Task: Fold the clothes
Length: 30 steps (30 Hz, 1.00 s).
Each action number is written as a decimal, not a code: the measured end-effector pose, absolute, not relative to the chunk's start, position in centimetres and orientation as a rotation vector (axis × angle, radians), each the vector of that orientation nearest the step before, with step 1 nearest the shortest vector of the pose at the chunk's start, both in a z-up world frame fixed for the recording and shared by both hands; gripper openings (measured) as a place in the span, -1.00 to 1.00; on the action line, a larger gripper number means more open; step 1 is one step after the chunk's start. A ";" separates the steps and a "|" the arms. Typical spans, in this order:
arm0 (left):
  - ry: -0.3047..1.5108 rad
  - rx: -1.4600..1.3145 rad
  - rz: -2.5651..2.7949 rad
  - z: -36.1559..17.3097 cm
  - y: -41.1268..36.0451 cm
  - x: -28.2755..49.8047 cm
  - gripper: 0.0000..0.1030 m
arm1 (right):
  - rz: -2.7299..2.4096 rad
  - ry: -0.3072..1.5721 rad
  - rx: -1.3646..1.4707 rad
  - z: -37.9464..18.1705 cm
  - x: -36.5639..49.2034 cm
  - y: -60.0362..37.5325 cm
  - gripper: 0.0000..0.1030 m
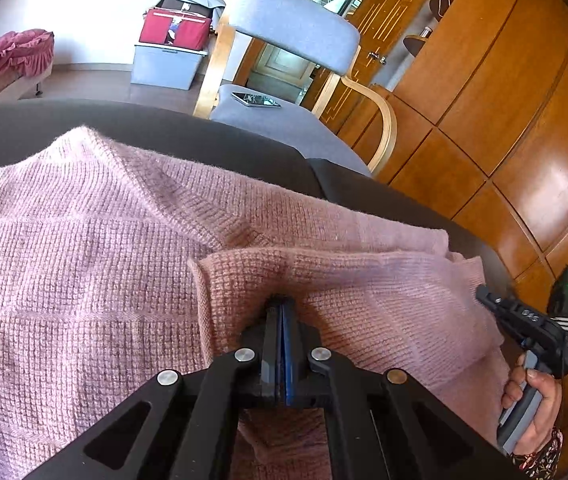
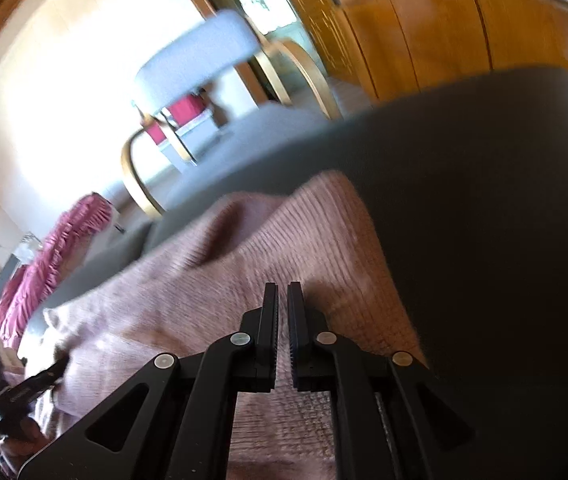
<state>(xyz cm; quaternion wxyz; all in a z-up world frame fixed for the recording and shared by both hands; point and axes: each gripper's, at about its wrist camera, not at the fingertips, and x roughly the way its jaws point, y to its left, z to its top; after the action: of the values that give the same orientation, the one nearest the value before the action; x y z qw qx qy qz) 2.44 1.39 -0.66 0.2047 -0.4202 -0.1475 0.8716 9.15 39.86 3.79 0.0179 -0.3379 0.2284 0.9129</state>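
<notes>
A pink knitted sweater lies spread on a dark grey table. My left gripper is shut on a folded flap of the sweater near its right side. My right gripper hovers just above the sweater, its jaws a narrow gap apart with nothing between them. It also shows in the left wrist view at the sweater's right edge, held by a hand. The left gripper shows in the right wrist view at the far left. The right wrist view is blurred.
A grey cushioned wooden armchair stands behind the table with a phone on its seat. Wooden cabinets line the right. A red bag on a grey box and a bed with a pink cover are at the back.
</notes>
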 end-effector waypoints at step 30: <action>-0.430 -1.169 2.424 -0.8 0.4 2.8 -0.97 | 3.108 0.235 -1.407 3.9 4.8 27.8 -0.95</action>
<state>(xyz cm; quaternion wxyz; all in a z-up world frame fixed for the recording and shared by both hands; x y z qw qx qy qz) 2.81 0.41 -0.77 0.2067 -0.4198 -0.1543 0.8702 4.76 27.81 3.89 -0.1386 -0.4074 0.0682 0.9001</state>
